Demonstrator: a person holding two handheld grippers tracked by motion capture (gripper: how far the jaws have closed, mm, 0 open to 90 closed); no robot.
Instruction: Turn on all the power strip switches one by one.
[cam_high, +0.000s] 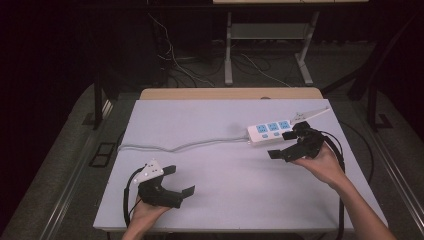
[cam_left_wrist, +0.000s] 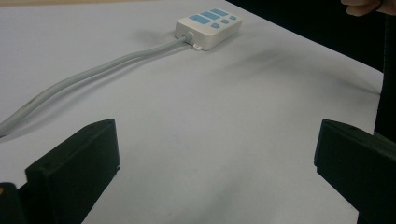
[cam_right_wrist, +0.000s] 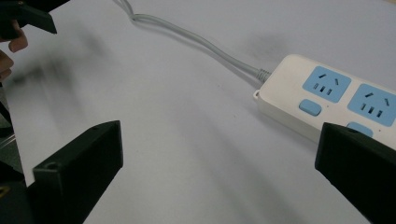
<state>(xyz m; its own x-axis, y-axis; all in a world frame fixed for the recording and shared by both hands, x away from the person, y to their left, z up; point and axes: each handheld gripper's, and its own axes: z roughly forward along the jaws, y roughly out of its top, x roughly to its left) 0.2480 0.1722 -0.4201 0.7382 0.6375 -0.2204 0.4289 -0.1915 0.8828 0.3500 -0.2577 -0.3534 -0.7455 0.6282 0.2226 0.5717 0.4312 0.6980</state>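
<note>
Presently on the white table (cam_high: 225, 190): one white power strip (cam_high: 271, 131) with blue sockets, lying flat toward the far right, its grey cable (cam_high: 185, 146) trailing left across the surface to the table edge. Right gripper (cam_high: 284, 145) — jaws spread wide, nothing between them, held just beside the strip's near side; one jaw appears to overlap the strip's edge, though contact is hard to judge. Left gripper (cam_high: 181, 181) — jaws likewise spread and empty, low over the near left, well apart from the strip.

Open table (cam_high: 220, 170) between both tools
</note>
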